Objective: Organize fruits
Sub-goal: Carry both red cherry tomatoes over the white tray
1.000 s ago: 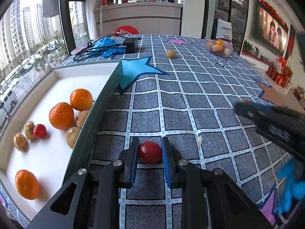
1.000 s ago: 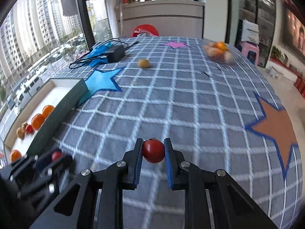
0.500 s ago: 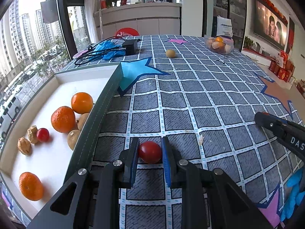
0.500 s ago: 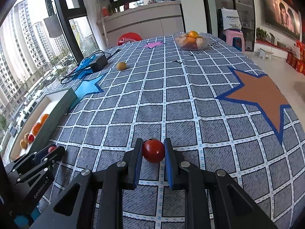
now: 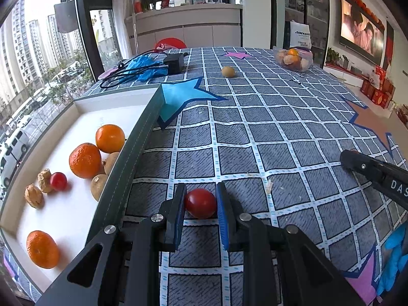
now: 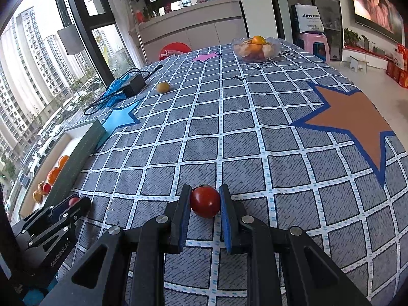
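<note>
My left gripper [image 5: 200,199] is shut on a small red tomato [image 5: 200,203], just right of the white tray [image 5: 132,142]. In the tray lie oranges [image 5: 85,160], brown longans [image 5: 99,187], walnuts [image 5: 33,195] and a small red fruit [image 5: 58,181]. My right gripper [image 6: 205,199] is shut on a second red tomato [image 6: 205,202] above the checked tablecloth. The left gripper [image 6: 74,202] shows at the lower left of the right wrist view; the right gripper's finger [image 5: 369,169] enters the left wrist view from the right.
A lone yellow-brown fruit [image 5: 228,71] sits far back on the cloth. A clear bowl [image 6: 255,47] of fruit stands at the far right corner. A black power adapter [image 5: 174,63] with cables and blue gloves lies at the far left. A blue glove [image 5: 394,257] shows at lower right.
The right gripper, still holding its tomato, has rolled and shifted right, away from the left gripper and tray. The left gripper has stayed put with its tomato.
</note>
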The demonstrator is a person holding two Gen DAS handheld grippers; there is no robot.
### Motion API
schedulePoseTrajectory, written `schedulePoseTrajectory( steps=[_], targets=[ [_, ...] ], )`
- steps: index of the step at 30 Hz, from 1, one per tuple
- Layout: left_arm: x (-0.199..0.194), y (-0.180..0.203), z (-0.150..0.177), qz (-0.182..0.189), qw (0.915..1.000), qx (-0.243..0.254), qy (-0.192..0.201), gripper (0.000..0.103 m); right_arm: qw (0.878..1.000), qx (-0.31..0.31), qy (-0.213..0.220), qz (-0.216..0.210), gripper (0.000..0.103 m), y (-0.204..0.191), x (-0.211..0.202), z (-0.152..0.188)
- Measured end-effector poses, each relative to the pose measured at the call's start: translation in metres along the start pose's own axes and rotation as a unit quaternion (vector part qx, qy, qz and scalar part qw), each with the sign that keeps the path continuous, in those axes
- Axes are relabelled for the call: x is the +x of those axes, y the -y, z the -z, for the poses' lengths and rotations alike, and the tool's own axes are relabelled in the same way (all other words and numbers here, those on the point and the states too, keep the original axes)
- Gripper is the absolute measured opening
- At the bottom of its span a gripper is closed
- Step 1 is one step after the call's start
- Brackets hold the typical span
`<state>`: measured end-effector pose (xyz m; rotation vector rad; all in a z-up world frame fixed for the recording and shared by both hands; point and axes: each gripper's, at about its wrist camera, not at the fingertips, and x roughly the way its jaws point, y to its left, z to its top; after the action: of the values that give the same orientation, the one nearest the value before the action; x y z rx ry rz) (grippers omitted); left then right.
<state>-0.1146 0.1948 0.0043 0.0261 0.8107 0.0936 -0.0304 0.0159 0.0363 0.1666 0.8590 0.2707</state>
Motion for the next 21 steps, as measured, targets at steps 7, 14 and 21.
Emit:
schedulePoseTrajectory(
  steps=[7,14,21],
  targets=[
    [-0.001,-0.01,-0.002,0.027,0.9994,-0.023,-0.001,0.025,1.0,-0.002,-0.008,0.004,0.023,-0.001,0.003,-0.002],
    [-0.026,-0.031,-0.017,0.07,0.9966,-0.036,0.024,0.025,0.999,-0.038,-0.006,0.011,0.023,-0.03,-0.015,-0.021],
    [-0.044,-0.095,-0.038,0.076,0.9938,-0.078,0.025,0.025,0.995,-0.076,-0.022,-0.055,0.023,-0.099,-0.016,-0.044]
  ],
)
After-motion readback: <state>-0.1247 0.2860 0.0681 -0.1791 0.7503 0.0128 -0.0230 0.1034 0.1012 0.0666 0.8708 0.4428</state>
